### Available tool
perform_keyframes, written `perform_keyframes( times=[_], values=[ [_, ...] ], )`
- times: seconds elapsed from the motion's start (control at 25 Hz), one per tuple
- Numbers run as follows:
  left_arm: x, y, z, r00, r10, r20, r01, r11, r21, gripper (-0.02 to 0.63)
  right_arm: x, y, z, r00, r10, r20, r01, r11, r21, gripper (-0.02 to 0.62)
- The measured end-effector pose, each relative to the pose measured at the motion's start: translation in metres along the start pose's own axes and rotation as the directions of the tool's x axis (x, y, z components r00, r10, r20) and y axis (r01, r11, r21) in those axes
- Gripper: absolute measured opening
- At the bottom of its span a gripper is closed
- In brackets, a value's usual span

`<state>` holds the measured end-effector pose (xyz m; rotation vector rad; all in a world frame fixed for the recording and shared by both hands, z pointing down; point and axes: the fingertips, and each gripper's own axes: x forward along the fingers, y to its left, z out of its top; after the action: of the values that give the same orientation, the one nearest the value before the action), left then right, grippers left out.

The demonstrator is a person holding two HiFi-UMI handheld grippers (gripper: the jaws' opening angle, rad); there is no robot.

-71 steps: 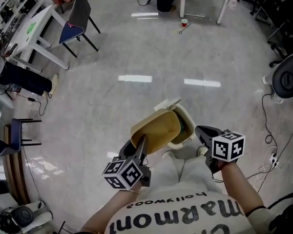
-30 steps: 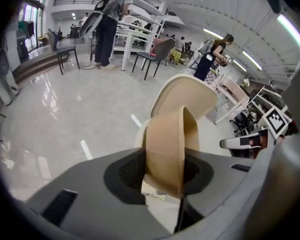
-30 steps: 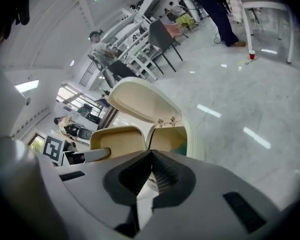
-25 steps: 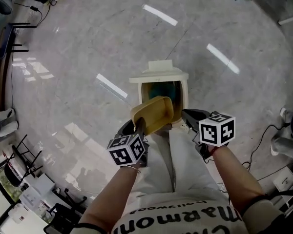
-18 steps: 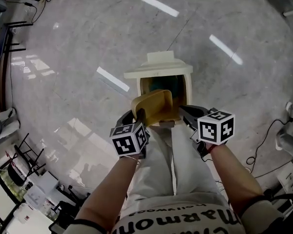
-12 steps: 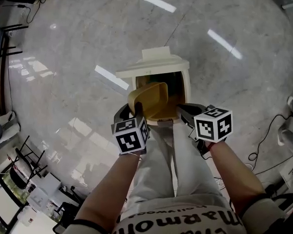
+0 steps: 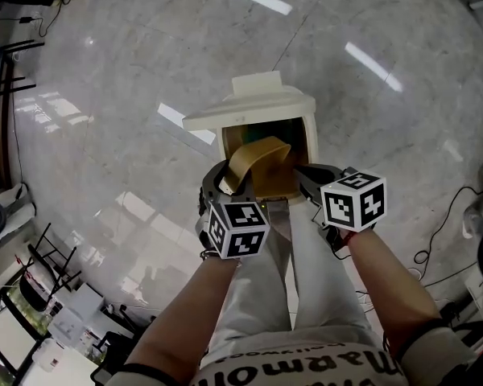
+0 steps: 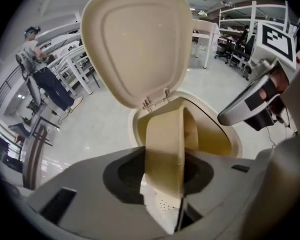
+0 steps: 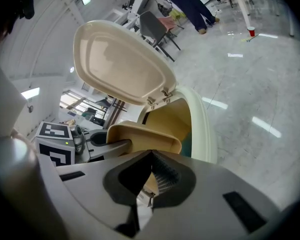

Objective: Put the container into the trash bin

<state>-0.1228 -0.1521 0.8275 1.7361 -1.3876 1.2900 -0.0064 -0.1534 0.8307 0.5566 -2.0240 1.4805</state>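
The tan container (image 7: 258,155) stands tipped on edge in the mouth of the cream trash bin (image 7: 310,135), whose lid (image 7: 249,107) is raised. My left gripper (image 7: 225,182) points steeply down at the bin's near rim. In the left gripper view the container's wall (image 8: 165,149) still sits between the pads of my left gripper (image 8: 182,209), whose jaws are opening. My right gripper (image 7: 306,175) hovers beside the container at the bin's near right rim. In the right gripper view my right gripper (image 9: 145,184) has its jaws together on nothing I can see, with the container (image 9: 140,134) just beyond.
My legs in white trousers (image 7: 266,296) stand right behind the bin on the glossy grey floor (image 7: 129,71). Cables (image 7: 451,240) lie at the right. Desks and chair frames (image 7: 32,296) line the lower left.
Both grippers have sunk toward the bin. The left one rolled, and the container tipped from above the near rim onto its edge in the opening.
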Motion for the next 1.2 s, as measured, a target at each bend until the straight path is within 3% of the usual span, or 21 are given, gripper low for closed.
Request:
perform_keyframes(
  times=[0.2,0.48,0.6,0.8,1.2],
  values=[
    [0.005,-0.001,-0.003,1.000,0.000,-0.022,0.002,0.997,0.078,0.166,0.006,0.004,-0.010,1.000,0.015,-0.023,-0.015,1.000,0.002,0.002],
    [0.015,-0.003,0.005,1.000,0.004,-0.010,-0.003,0.996,0.093,0.166,0.007,-0.009,-0.020,0.999,0.016,-0.031,-0.015,0.999,0.034,0.002],
    [0.017,-0.009,0.010,1.000,0.000,0.004,0.000,0.991,0.134,0.166,0.008,-0.012,-0.019,1.000,0.014,-0.024,-0.013,0.999,0.040,0.002],
    [0.026,-0.027,0.013,1.000,-0.026,-0.002,0.026,0.975,0.221,0.176,0.008,-0.018,-0.019,1.000,0.011,-0.012,-0.011,0.998,0.054,0.002],
    [0.037,-0.041,0.011,0.996,-0.078,-0.049,0.088,0.955,0.284,0.193,0.006,-0.022,-0.031,1.000,0.008,-0.017,-0.007,0.996,0.087,0.002]
  ],
)
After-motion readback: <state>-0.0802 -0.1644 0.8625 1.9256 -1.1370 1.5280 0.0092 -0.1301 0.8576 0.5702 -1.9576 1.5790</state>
